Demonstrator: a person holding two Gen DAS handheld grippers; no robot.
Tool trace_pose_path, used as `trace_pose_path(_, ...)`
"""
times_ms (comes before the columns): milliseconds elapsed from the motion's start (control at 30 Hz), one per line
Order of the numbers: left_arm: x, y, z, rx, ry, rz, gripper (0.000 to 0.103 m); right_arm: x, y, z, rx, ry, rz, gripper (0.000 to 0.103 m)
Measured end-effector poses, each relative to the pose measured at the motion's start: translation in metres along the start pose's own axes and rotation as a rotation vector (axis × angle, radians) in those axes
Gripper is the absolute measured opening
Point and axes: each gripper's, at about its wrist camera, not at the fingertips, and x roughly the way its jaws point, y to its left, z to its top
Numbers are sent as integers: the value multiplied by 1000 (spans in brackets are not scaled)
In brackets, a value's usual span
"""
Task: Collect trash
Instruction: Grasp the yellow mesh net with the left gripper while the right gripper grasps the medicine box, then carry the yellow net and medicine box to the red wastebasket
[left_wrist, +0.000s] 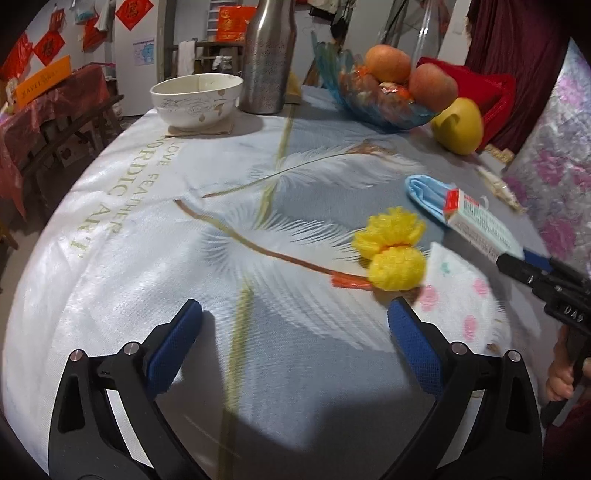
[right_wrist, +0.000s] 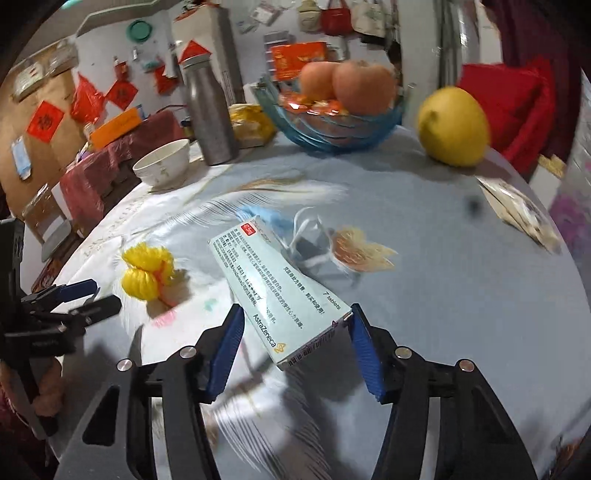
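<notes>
Feather-printed cloth covers the round table (left_wrist: 122, 221) you are working over, with a cluttered room behind it. Nearest you, your left claw (left_wrist: 295, 325) hangs spread wide over bare cloth, holding nothing. Your right claw (right_wrist: 295, 336) has the near end of a pill box (right_wrist: 273, 288) between its pads: the right pad touches the box's corner, the left pad sits just beside its edge, so the grip looks not quite made. From the left view the box seems to be at the tip of that claw, lifted or tilted above the cloth.

You are in the picking-up step. Next, squeeze until both pads press the box, then carry it away; no bin shows.

Just past the left claw lie a yellow pom-pom (left_wrist: 391, 251) and a printed napkin (left_wrist: 458, 299); beyond the box, a blue face mask (left_wrist: 424, 192). Farther back stand a bowl (left_wrist: 195, 99), a metal bottle (left_wrist: 269, 59) and a fruit dish (left_wrist: 369, 99).
</notes>
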Motion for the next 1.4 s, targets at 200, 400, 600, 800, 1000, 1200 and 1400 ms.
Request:
trace_pose_path(200, -7, -32, 4, 117, -50, -47, 96, -23, -11, -3, 43, -76, 60, 75)
trace_pose_path(400, 28, -67, 24, 140, 9, -41, 71, -26, -18, -2, 63, -103, 24, 75)
trace_pose_path(600, 20, -50, 22, 106, -30, -51, 42, -20, -11, -2, 25, -79, 6, 75)
trace_pose_path(800, 4, -28, 19, 70, -71, -27, 42, 10, 10, -1, -88, -1, -48, 77)
trace_pose_path(1000, -2, -26, 17, 66, -81, -22, 41, 14, 21, -8, -127, 43, 32, 39)
trace_pose_path(1200, -22, -18, 10, 65, -126, -50, 41, -24, 22, -11, -64, -65, 197, 38)
trace_pose_path(1400, -66, 20, -1, 48, -157, -39, 41, -46, 41, -17, -73, -129, 241, 38)
